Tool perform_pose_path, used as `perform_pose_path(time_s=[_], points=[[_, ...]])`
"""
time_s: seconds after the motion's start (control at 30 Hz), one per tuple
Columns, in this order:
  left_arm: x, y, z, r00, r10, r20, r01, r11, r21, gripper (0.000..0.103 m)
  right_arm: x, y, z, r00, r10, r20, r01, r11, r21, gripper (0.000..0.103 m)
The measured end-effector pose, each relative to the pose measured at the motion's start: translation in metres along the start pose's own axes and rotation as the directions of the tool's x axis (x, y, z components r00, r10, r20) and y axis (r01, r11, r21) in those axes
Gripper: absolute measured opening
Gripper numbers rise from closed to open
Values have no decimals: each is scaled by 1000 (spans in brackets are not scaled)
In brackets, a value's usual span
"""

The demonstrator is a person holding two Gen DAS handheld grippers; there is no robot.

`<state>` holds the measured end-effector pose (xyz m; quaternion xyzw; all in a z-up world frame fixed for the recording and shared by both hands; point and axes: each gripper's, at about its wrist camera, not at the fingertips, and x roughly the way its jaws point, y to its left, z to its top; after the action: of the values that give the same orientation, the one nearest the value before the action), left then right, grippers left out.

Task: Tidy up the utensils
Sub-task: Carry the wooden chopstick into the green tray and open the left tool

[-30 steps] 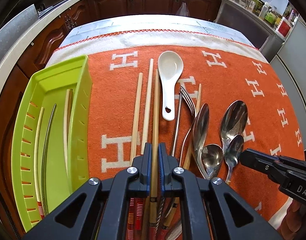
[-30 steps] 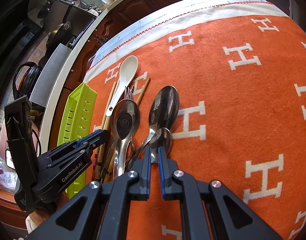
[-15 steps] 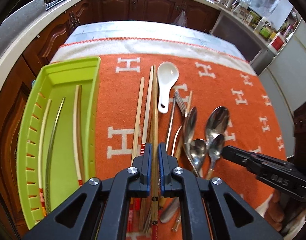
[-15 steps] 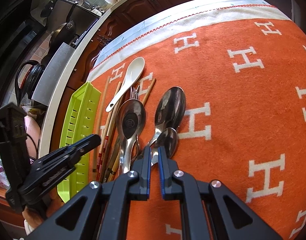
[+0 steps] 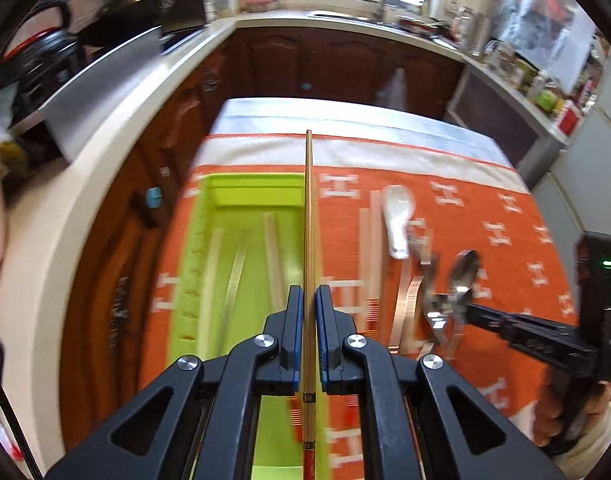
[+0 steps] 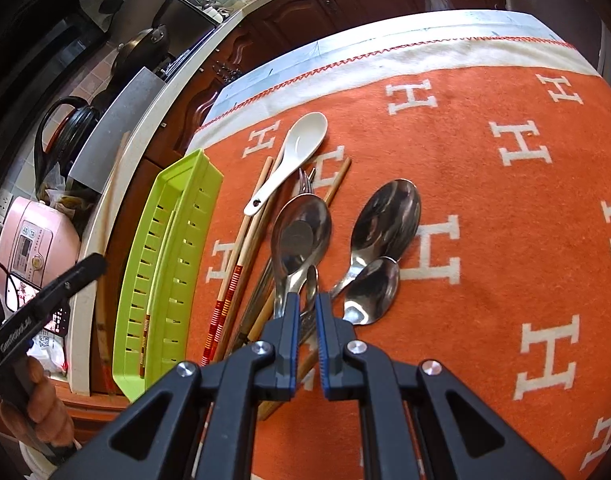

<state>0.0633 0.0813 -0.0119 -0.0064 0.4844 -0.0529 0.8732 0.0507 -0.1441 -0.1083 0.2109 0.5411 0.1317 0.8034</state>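
**Chopstick lifted over the green tray**

An orange blanket (image 6: 485,208) patterned with white H letters is covering the counter, its cream border lying along the far edge. A lime-green slotted tray (image 5: 193,248) is sitting at the blanket's left side, and three long sticks are lying lengthwise inside it, though blur is hiding what they are.

The left hand-held gripper (image 5: 309,308) is pinching a brown chopstick (image 5: 308,208) between its pads, and the stick is pointing straight ahead over the tray's right wall. The right hand-held gripper (image 6: 305,312) is hovering over the pile of cutlery with its jaws nearly pressed together and nothing clamped between them.

Two large metal spoons (image 6: 385,216) are lying bowls-up beside each other, with a smaller spoon (image 6: 371,290) overlapping the right one. A white ceramic soup spoon (image 6: 301,142) is resting farther off, next to red-banded wooden chopsticks (image 6: 241,256) and a fork (image 6: 305,182) partly buried under the spoons.
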Motion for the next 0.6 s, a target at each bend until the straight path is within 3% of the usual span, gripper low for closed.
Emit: perform_pose_path(time_s=[0.17,0.4,0.53,0.6], points=[[23,26,-13,996,80,-45,-80,997,-14,4,3,-1,-3,1000,4,-22,-3,1000,23,8],[50,37,-26,992,72,-100,-76,996,-36,4,10,27,2,999,4,-34,-6,999,-35,8],[48,38,-29,994,69,-80,-74,995,-62,17,17,41,11,1000,-6,-30,5,999,-50,8],[45,41,-28,996,62,-68,-67,995,-70,18,24,46,17,999,-4,-36,2,999,-43,8]])
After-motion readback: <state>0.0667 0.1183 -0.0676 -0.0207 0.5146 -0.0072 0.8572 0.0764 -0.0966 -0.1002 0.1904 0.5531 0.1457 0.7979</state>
